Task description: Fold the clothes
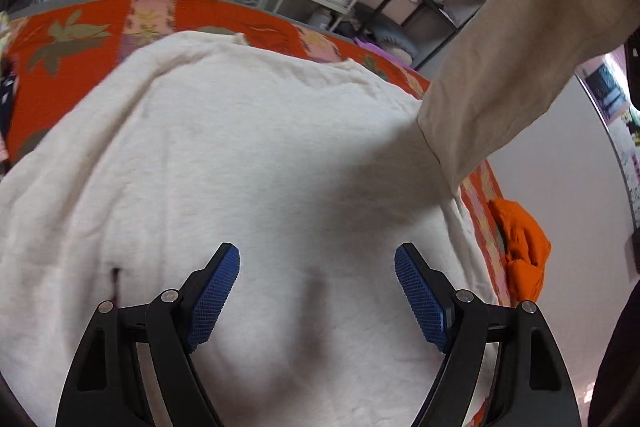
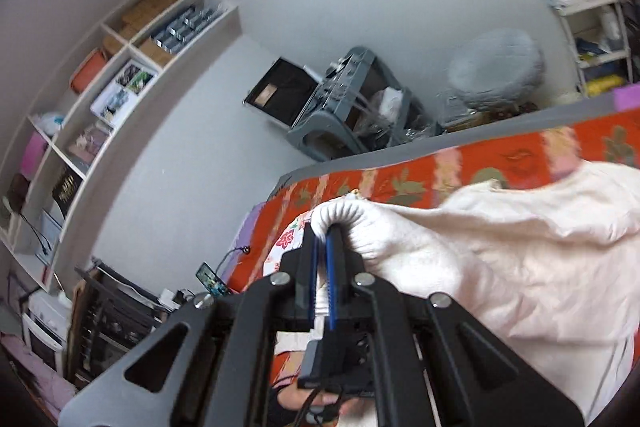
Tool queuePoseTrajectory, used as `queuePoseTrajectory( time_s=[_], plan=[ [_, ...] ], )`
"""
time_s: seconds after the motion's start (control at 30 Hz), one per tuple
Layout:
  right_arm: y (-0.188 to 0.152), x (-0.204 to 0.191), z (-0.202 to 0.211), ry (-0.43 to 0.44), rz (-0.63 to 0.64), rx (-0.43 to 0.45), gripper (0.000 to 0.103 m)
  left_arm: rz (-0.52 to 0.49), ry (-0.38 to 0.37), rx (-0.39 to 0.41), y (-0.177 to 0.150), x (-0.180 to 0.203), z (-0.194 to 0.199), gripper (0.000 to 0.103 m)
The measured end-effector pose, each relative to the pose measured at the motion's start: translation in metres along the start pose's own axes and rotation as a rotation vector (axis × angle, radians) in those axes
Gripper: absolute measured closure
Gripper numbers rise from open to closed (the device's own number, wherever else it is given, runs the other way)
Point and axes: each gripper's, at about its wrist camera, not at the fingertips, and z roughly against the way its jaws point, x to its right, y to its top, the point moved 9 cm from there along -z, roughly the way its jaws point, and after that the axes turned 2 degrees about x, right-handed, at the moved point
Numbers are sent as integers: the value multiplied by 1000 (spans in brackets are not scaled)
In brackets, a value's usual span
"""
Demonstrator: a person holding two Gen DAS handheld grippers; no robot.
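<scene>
Right wrist view: right gripper point(image 2: 323, 247) fingers pinch the white sweater point(image 2: 500, 251) cuff at 12 o'clock; left gripper point(image 1: 317, 291) fingers gape empty. Folding barely begun.

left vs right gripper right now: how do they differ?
The left gripper has its jaws wide apart and empty; the right gripper is clamped on a ribbed edge of the white garment. Left hangs over the spread cloth; right lifts its edge off the orange bedspread. Both have blue pads.
</scene>
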Motion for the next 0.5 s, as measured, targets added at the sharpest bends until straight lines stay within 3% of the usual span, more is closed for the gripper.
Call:
queuePoseTrajectory(
  time_s=[0.13, 0.27, 0.5],
  plan=[
    [-9, -8, -85, 29, -10, -72, 99, 73, 41, 45, -6, -46, 28, 22],
    [-30, 6, -153, 28, -44, -135, 99, 162, 46, 32, -22, -86, 40, 22],
    [-73, 54, -217, -41, -96, -243, 95, 205, 65, 33, -37, -110, 52, 22]
  ],
)
